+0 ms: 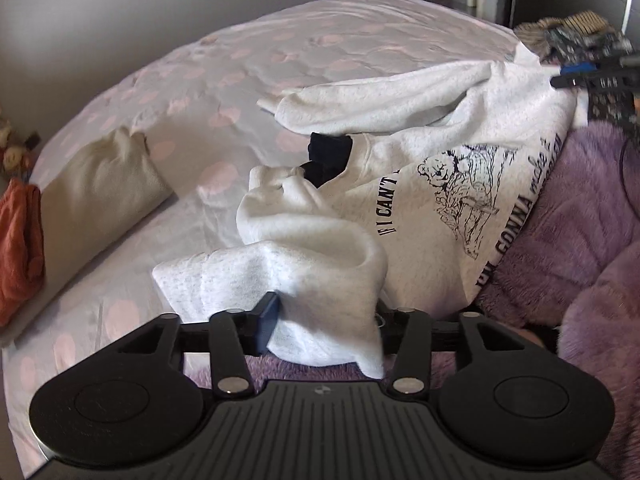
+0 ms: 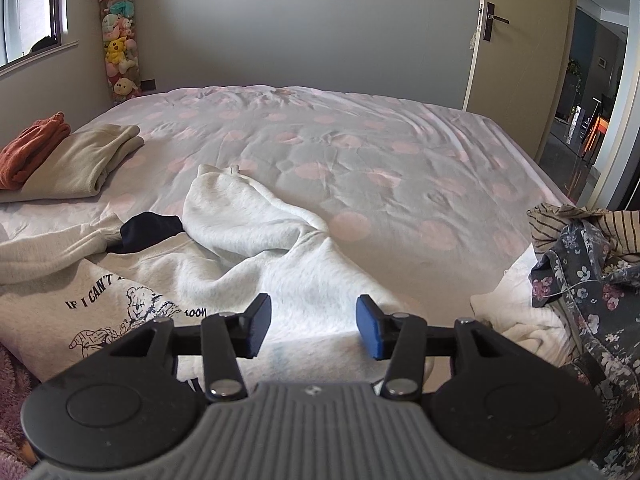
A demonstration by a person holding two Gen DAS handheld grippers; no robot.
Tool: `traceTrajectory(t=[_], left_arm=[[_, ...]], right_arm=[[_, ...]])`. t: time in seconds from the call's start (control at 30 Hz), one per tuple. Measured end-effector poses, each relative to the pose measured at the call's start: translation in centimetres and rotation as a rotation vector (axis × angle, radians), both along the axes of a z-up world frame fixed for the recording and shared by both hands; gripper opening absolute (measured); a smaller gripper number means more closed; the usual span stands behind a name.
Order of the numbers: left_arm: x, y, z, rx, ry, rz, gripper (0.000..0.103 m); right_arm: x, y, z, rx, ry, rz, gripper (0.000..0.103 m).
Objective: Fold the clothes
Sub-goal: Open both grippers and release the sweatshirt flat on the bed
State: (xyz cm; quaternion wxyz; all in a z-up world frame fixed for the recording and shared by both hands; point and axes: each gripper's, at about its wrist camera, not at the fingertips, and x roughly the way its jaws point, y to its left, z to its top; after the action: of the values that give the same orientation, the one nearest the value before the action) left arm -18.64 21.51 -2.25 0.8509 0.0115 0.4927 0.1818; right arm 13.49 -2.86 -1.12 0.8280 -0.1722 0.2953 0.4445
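White fleece is filling my left gripper point(image 1: 320, 320): I am pinching a bunched fold of the sweatshirt point(image 1: 432, 208) between its jaws, with one blue pad point(image 1: 269, 320) showing on the near side and the other buried under cloth. The sweatshirt is lying across the near edge of the bed point(image 1: 248, 52), print upward, partly over a purple blanket point(image 1: 580, 208). In the left view its body is running away from me and to the right, with one sleeve point(image 1: 360, 100) trailing out over the spotted sheet and a dark scrap point(image 1: 328, 156) sitting at the collar.

My right gripper point(image 2: 313, 326) is hovering just above the same sweatshirt point(image 2: 248, 280), jaws spread wide, gripping nothing; cloth is showing in the gap between the pads. In this view the sleeve point(image 2: 236, 208) is stretching forward and a little left of those jaws, its long axis pointing up the bed point(image 2: 400, 140) towards the far wall. I am judging that the right side is nearer to the sleeve and shoulder, while the left is already holding the opposite part, so the next fold likely turns on the right jaws closing on the cloth directly under them.

Folded beige clothes point(image 2: 80, 160) and an orange one point(image 2: 32, 148) are waiting at the far left, well apart. A floral heap point(image 2: 588, 272) is sitting at my right.
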Motion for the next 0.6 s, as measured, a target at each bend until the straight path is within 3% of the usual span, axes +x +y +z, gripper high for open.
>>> traceTrajectory(t=[0.23, 0.47, 0.6], left_arm=[[0.9, -0.3, 0.0, 0.026, -0.005, -0.002, 0.058], [2.0, -1.6, 4.0, 0.110, -0.023, -0.056, 0.059], [3.9, -0.8, 4.9, 0.070, -0.043, -0.065, 0.064]], right_arm=[[0.0, -0.3, -0.1, -0.007, 0.007, -0.007, 0.053], [0.7, 0.8, -0.1, -0.017, 0.008, 0.010, 0.055], [1.3, 2.9, 0.1, -0.021, 0.011, 0.061, 0.061]])
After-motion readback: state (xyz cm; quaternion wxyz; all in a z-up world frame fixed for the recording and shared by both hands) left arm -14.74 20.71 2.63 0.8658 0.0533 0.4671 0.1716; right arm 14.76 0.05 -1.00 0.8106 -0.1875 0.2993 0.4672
